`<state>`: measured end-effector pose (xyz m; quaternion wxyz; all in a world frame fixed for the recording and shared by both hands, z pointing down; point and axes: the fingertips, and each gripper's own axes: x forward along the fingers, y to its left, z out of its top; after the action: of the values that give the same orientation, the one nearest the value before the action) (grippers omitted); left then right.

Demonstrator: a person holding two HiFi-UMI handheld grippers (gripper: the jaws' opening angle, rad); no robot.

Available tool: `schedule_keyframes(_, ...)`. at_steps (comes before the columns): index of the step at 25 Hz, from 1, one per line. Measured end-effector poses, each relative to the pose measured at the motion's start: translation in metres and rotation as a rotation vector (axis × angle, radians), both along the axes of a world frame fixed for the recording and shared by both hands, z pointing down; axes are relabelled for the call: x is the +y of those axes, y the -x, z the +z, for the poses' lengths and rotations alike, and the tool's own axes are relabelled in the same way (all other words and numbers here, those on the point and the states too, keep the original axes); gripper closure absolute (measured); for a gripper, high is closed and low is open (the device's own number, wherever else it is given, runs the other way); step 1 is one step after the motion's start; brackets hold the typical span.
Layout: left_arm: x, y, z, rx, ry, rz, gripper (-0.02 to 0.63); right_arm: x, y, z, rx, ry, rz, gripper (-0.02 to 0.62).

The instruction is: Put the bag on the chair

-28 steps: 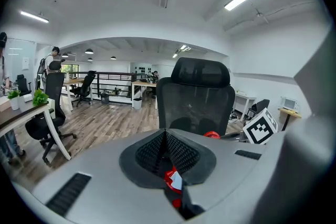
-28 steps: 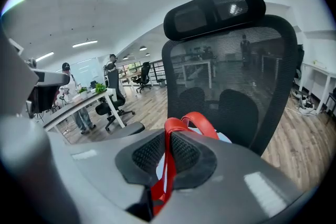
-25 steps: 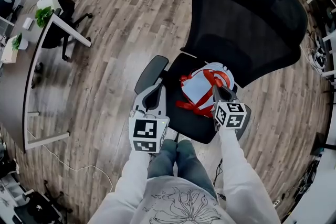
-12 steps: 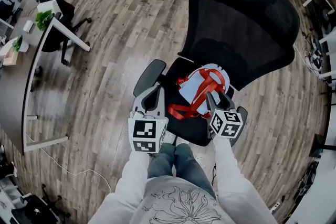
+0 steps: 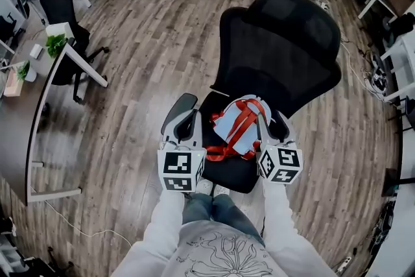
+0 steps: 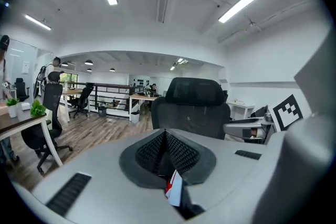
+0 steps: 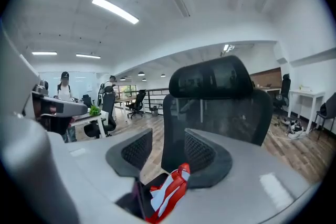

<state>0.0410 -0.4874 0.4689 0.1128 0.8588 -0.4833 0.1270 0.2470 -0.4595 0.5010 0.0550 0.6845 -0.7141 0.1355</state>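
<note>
Though plainly together in their own view, left tongs (image 6: 165, 136) unclear overhead

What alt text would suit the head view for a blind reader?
Seen from above, a pale blue bag with red straps lies on the seat of a black office chair. The person's left tool and right tool hover either side of it; the right jaws have just been opening and grip nothing.
</note>
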Motion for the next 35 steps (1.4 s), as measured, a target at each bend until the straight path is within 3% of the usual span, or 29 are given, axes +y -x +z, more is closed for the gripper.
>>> schedule_keyframes(3, -0.001, -0.006, -0.020, 0.015, -0.042, 0.004, 0.600, 0.004, -0.003, -0.036, 0.056, -0.084, 0.017, 0.481)
schedule_keyframes(5, 0.001, -0.010, -0.032, 0.028, -0.064, 0.007, 0.600, 0.010, -0.003, -0.056, 0.080, -0.133, 0.024, 0.584)
schedule_keyframes(10, 0.004, -0.017, -0.063, 0.054, -0.128, 0.016, 0.600, 0.020, -0.009, -0.092, 0.118, -0.217, 0.054, 0.584)
schedule_keyframes(18, 0.003, -0.021, -0.092, 0.071, -0.202, 0.011, 0.600, 0.030, -0.029, -0.117, 0.076, -0.279, 0.112, 0.584)
schedule_keyframes(35, 0.012, -0.026, -0.103, 0.081, -0.225, 0.015, 0.600, 0.039, -0.031, -0.130, 0.045, -0.308, 0.111, 0.584)
